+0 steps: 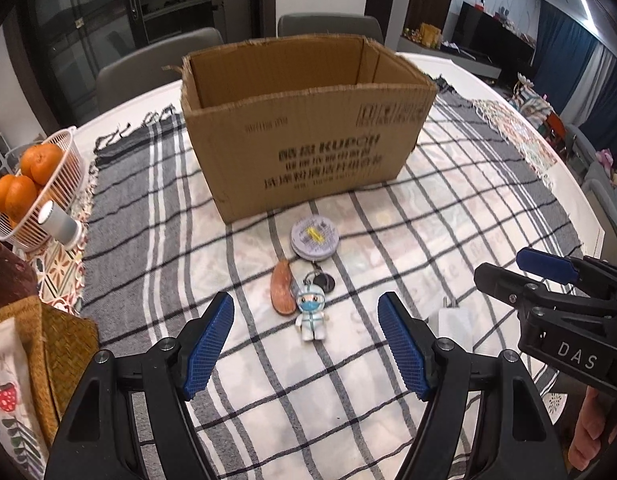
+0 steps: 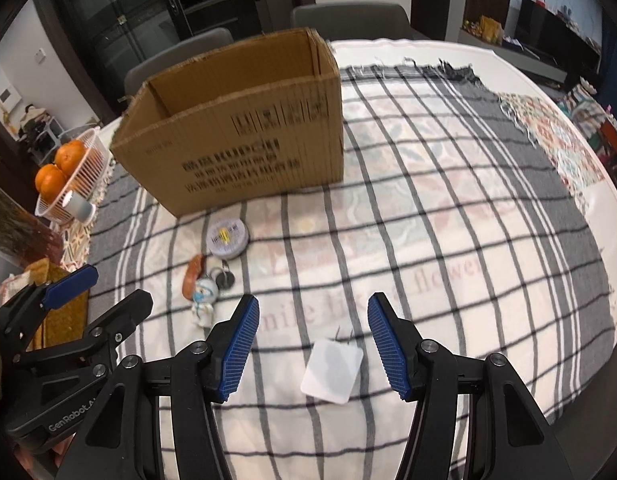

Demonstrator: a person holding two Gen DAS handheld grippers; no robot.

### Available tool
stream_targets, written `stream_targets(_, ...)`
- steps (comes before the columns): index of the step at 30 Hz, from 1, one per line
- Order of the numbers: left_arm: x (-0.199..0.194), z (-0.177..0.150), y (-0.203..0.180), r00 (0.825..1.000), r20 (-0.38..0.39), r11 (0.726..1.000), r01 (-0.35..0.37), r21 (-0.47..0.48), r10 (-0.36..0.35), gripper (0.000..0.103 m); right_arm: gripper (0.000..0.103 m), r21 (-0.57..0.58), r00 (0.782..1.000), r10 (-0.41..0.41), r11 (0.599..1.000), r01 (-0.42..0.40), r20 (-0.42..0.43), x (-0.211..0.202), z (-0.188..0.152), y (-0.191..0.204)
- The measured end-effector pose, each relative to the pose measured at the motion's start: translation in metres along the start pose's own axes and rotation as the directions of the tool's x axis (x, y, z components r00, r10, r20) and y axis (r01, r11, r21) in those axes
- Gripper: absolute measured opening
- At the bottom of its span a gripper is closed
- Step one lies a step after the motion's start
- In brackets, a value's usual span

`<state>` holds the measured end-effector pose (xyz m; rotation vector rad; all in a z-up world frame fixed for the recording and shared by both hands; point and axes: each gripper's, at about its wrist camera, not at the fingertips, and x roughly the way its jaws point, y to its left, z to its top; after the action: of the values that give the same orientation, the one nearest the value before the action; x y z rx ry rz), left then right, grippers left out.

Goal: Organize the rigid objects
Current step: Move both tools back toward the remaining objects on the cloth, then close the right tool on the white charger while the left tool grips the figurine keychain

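1. At the lower centre of my left view, my left tool [image 1: 306,344] hangs released with nothing between its pads, above the keychain figure [image 1: 311,316] on the desk.
2. The figure looks light and stiff; I'd pinch its body.
3. The box [image 1: 308,128] sits at upper centre.
4. My right tool [image 2: 310,346] is released over the flat white charger [image 2: 331,370]; smooth, so I'd grip its edges.

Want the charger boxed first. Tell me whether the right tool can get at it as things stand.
Probably yes. The right tool is open with the white charger lying flat on the cloth between its fingers, nothing on or against it. The left tool sits off to the side.
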<state>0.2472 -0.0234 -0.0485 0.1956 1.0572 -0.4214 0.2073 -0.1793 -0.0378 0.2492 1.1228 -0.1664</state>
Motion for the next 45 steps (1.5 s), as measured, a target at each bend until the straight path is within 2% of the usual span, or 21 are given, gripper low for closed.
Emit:
stream_targets(6,0.017,-0.005,0.001,0.999,-0.031,1.0,0.007,0.016,-0.007,0.073,0.058,0.044,0.997,-0.003,0.999,0.006,-0.083,0.02,-0.015,-0.004)
stream_targets(13,0.042,-0.006,0.002,0.994,-0.108,0.999,0.038,0.017,-0.036,0.068,0.058,0.117,0.984,0.003,0.993,0.019,-0.18,0.044,-0.026,-0.01)
stream_targets(20,0.063,0.002,-0.002,0.986,-0.164,0.999,0.028,0.017,-0.024,0.057,0.058,0.187,0.972,-0.001,0.981,0.046,-0.234,0.059,-0.031,-0.018)
stream_targets(25,0.076,0.005,-0.005,0.982,-0.189,1.0,0.005,0.03,0.001,0.053,0.058,0.217,0.964,0.015,0.975,0.044,-0.264,0.069,-0.034,-0.02)
stream_targets(36,0.101,0.005,-0.011,0.975,-0.222,1.0,-0.021,0.011,0.023,0.035,0.058,0.237,0.96,0.023,0.97,0.046,-0.281,0.085,-0.039,-0.018)
stream_targets(45,0.11,0.003,-0.017,0.974,-0.221,0.999,-0.049,0.024,0.053,0.034,0.049,0.258,0.957,0.036,0.965,0.041,-0.286,0.094,-0.046,-0.025)
